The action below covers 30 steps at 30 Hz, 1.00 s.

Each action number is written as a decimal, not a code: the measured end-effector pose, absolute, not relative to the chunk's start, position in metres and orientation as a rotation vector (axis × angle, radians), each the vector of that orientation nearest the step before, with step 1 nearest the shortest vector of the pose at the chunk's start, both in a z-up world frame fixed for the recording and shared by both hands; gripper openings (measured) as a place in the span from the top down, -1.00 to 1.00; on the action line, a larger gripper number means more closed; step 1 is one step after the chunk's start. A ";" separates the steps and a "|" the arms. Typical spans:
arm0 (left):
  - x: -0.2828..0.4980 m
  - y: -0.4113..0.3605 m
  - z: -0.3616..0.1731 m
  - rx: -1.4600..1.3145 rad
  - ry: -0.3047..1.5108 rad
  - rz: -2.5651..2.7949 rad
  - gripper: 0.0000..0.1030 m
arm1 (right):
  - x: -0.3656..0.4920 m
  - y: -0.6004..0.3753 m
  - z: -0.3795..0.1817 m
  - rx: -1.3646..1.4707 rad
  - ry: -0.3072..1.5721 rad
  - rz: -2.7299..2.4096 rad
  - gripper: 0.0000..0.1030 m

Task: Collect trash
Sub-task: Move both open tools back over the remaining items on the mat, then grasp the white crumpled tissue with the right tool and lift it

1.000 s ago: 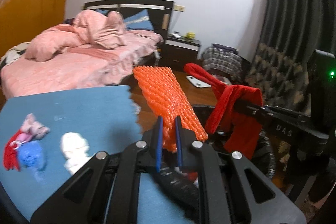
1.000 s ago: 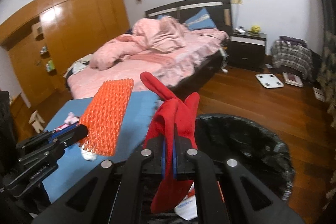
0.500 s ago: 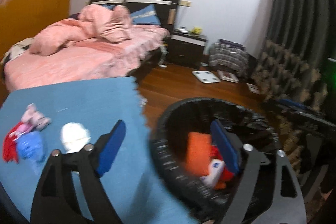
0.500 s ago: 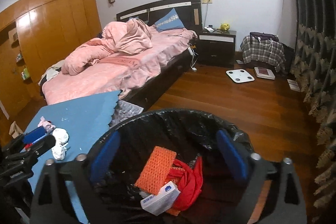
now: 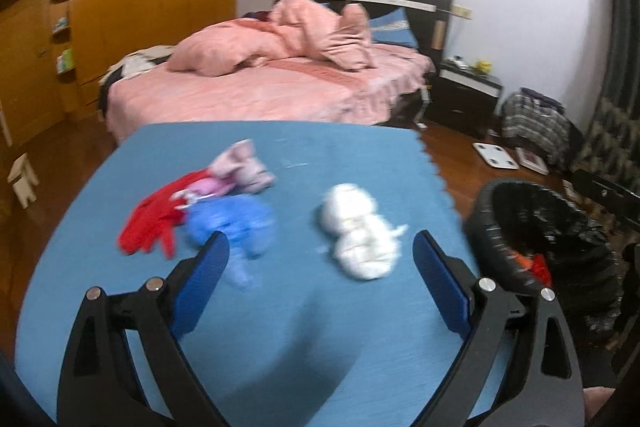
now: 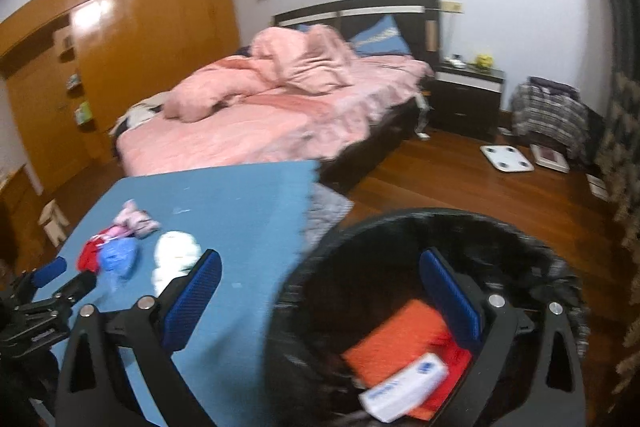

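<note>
Both tongs are seen spread wide and empty: the left tongs are held over the blue tabletop, the right tongs over the rim of the bin, where an orange pad and a white box are seen. The white wad is found just ahead of the left tongs, slightly right of centre, long axis running roughly away from them. The blue scrap, red scrap and pink scrap are clustered further left; the left side is judged nearer to all four.
</note>
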State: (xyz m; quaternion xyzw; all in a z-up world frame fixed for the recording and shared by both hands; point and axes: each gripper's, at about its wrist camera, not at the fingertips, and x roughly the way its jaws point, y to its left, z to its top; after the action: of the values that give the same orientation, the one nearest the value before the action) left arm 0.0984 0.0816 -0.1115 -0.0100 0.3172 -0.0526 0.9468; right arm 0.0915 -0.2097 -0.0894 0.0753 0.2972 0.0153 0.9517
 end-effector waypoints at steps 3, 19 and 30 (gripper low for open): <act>0.096 0.102 -0.116 -0.021 0.647 -0.066 -0.76 | 0.101 -0.176 -0.094 0.138 0.615 0.100 -0.89; 0.104 0.167 -0.155 -0.056 0.706 0.052 -0.75 | 0.149 -0.071 -0.155 0.075 0.732 0.209 -0.88; 0.111 0.177 -0.170 -0.079 0.754 0.064 -0.75 | 0.164 -0.052 -0.179 0.034 0.806 0.231 -0.74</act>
State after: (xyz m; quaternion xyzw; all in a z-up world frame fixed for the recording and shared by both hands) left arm 0.1106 0.1773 -0.1697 -0.0384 0.3681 0.0312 0.9285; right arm 0.1640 -0.0517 -0.1786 0.0163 0.3913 0.1122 0.9132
